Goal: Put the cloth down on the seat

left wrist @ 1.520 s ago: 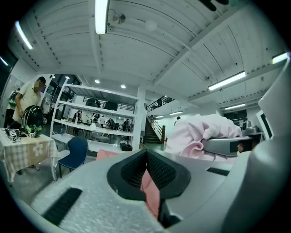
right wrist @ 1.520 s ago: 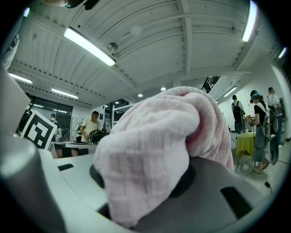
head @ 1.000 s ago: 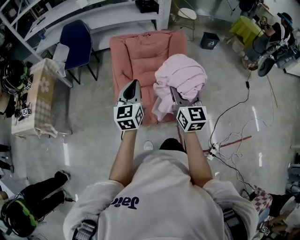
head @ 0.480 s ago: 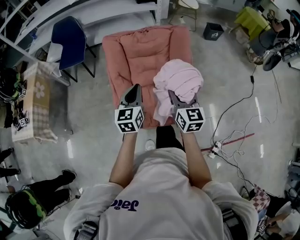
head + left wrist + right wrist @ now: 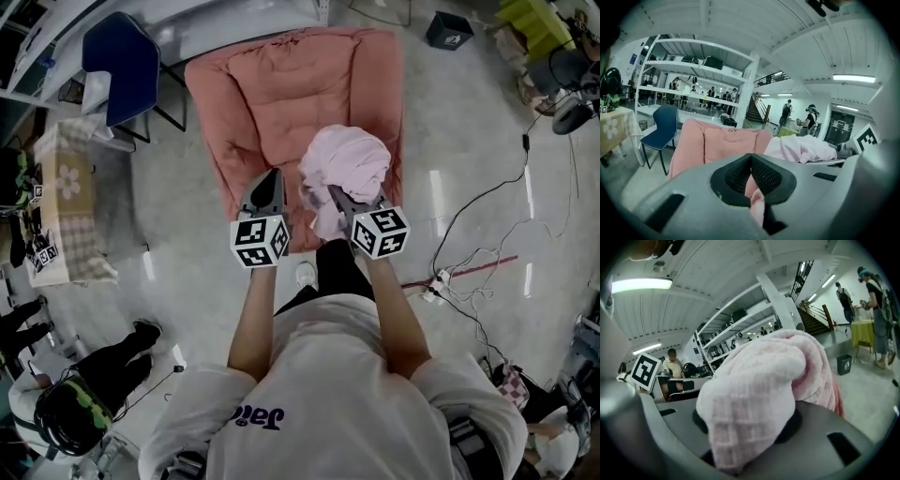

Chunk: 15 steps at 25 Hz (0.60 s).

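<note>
The salmon-pink cushioned seat stands just ahead of me; the left gripper view shows it too. A bunched pale pink cloth hangs above the seat's front right part, with my right gripper shut on it. In the right gripper view the cloth drapes over the jaws and hides them. My left gripper hovers over the seat's front edge, left of the cloth and apart from it, with its jaws shut. A sliver of pink shows behind its tips; seat or cloth, I cannot tell.
A blue chair stands left of the seat, and a table with a flowered cover stands farther left. Cables trail over the floor on the right. A black bin sits at the back right. A person crouches at the lower left.
Both grippers and the cloth have come forward over the seat's front. The seat now lies closer and lower in the head view. Neither gripper's jaws have visibly changed.
</note>
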Available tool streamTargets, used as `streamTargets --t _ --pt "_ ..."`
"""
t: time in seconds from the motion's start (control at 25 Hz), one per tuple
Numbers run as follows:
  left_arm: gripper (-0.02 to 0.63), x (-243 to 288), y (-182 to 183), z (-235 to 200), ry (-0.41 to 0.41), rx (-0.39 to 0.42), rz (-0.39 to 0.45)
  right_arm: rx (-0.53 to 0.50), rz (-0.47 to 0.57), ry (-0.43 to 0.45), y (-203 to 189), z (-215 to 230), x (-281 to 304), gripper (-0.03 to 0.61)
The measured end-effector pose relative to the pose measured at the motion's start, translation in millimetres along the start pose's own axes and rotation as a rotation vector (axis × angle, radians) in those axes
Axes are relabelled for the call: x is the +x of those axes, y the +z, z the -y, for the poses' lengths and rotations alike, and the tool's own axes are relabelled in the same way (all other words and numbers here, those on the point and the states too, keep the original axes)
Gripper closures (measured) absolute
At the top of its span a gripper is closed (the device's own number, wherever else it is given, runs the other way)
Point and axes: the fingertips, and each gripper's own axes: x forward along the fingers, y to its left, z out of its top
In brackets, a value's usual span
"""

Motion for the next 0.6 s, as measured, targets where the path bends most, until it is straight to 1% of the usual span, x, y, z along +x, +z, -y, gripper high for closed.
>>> streamTargets --t 0.2,0.36,0.48,0.6 --pt "0.6 36.0 -36.5 -21.7 0.01 -0.04 -0.082 0.128 -0.13 0.075 -52.2 30.4 44.6 0.396" --pt "0.6 58.8 -66.4 -31.5 0.019 -0.06 -0.14 0.192 -0.236 0.141 -99.0 45.5 67.6 0.393" --pt "0.6 69.7 -88.5 -35.6 0.026 -0.082 -0.178 0.249 -0.299 0.163 -135.5 55.1 82.8 0.393" --pt "0.6 84.1 -111.3 -44.3 0.034 -0.133 -0.208 0.312 -0.349 0.179 -169.4 67.4 105.7 0.39"
